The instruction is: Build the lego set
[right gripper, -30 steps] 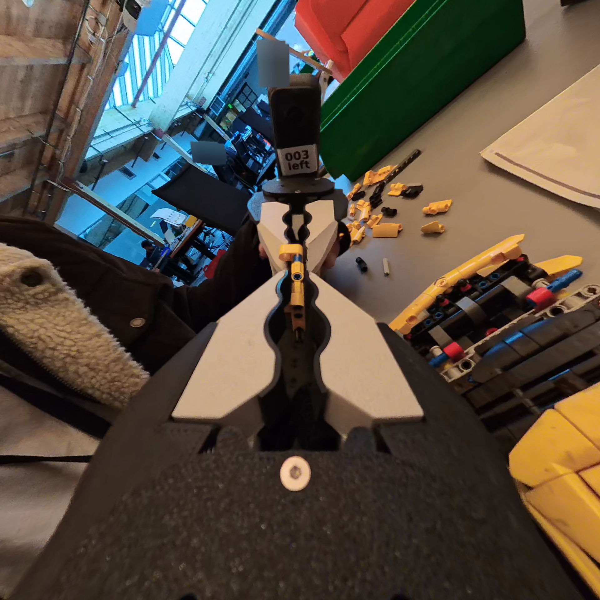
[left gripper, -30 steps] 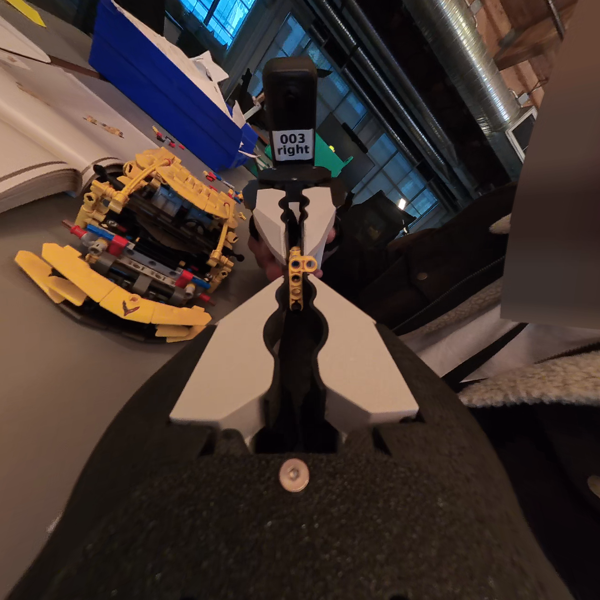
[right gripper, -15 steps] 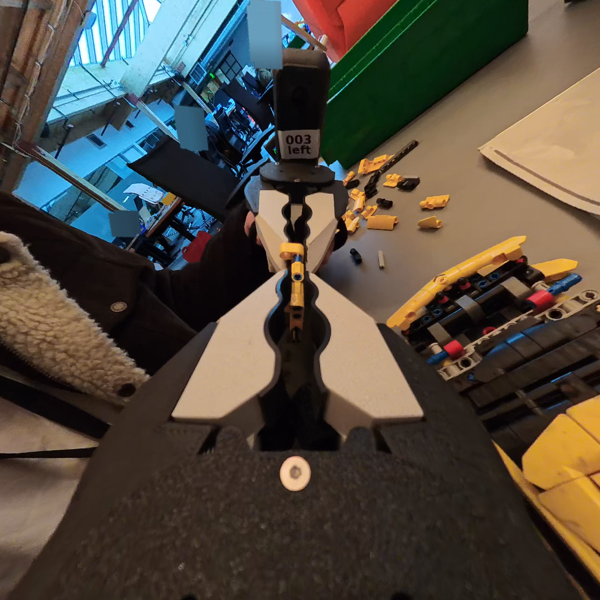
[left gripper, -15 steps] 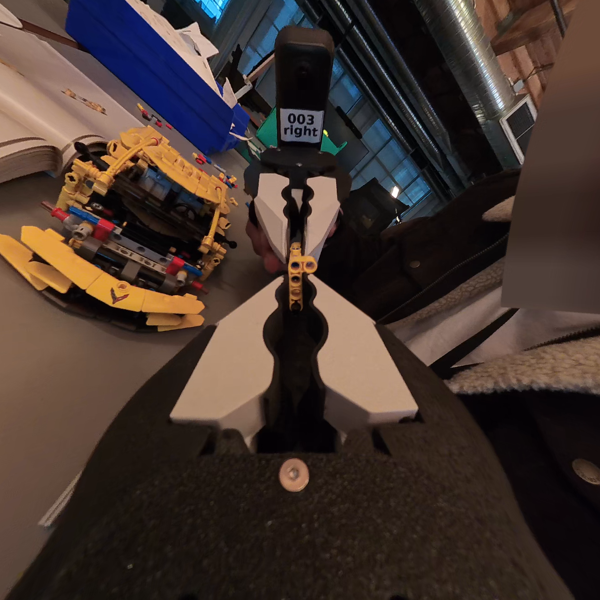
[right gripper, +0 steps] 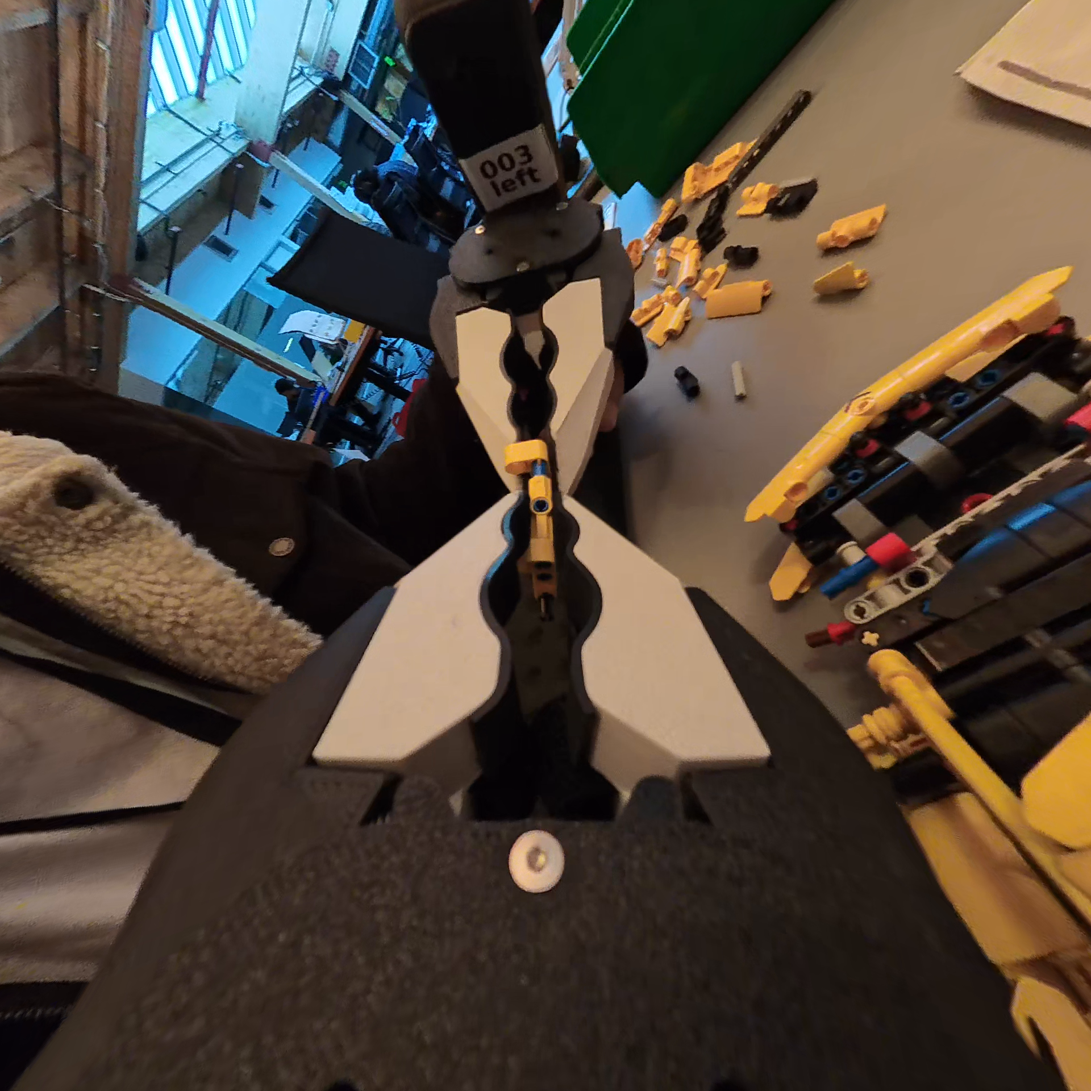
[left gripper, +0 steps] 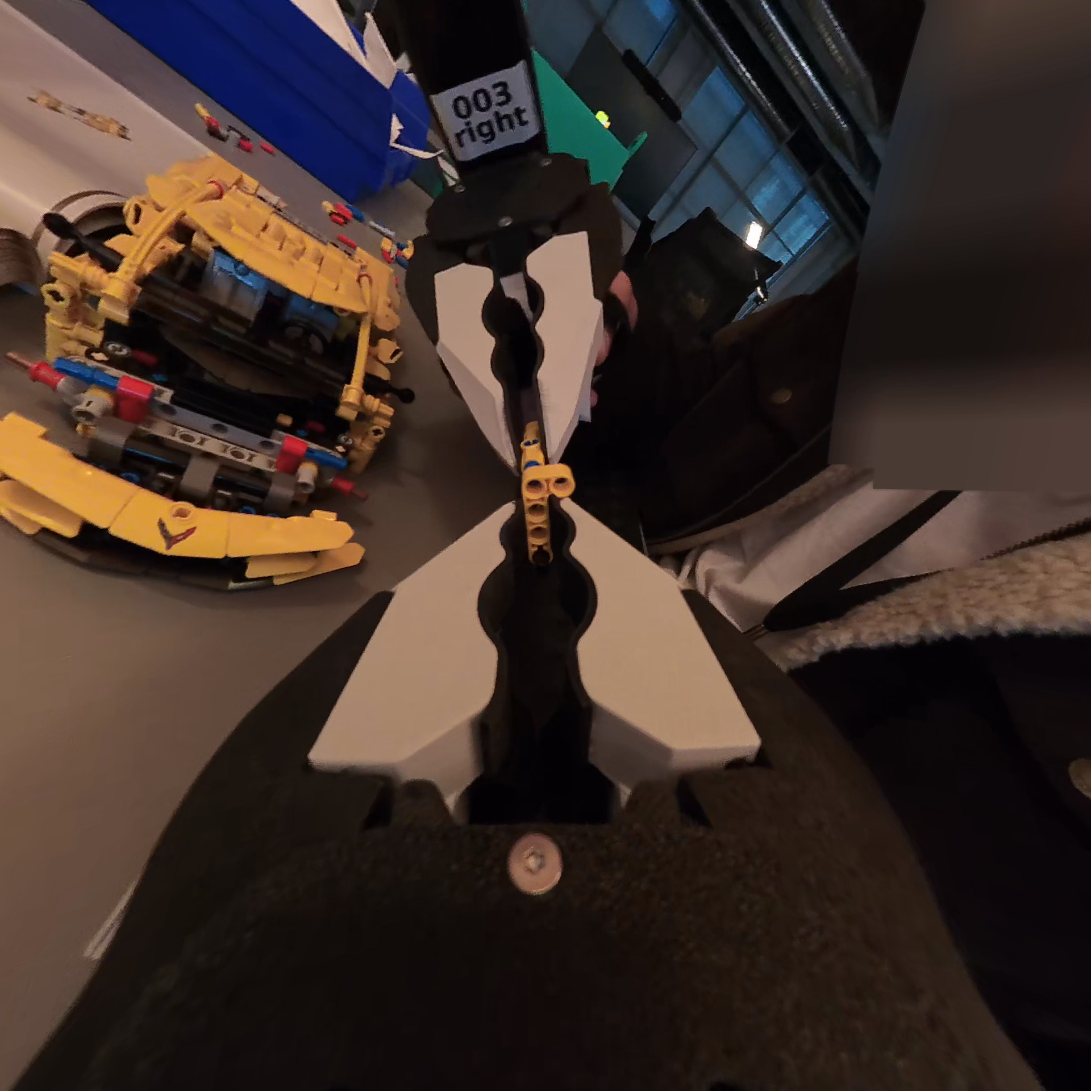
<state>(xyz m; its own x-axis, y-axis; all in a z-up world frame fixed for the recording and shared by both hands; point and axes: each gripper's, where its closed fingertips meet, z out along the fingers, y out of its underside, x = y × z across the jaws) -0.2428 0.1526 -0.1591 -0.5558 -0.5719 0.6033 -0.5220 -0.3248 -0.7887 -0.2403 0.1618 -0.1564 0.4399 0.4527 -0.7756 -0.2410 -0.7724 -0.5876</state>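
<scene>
My left gripper is shut on a small yellow beam with holes, held in the air. My right gripper is shut on a yellow connector with a blue pin. The two grippers face each other tip to tip, and the two pieces touch between them. In the left wrist view the right gripper comes down from above. In the right wrist view the left gripper does the same. The part-built yellow car sits on the grey table to the left, and it also shows in the right wrist view.
Loose yellow and black parts lie on the table by a green bin. A blue bin and an open booklet stand behind the car. A person's dark fleece-lined jacket is close behind the grippers. Left and right tips are no more than a few centimetres apart.
The two grippers have drawn closer together and each now looms larger in the other's view. Both stay shut on their pieces. The car has shifted slightly in view.
</scene>
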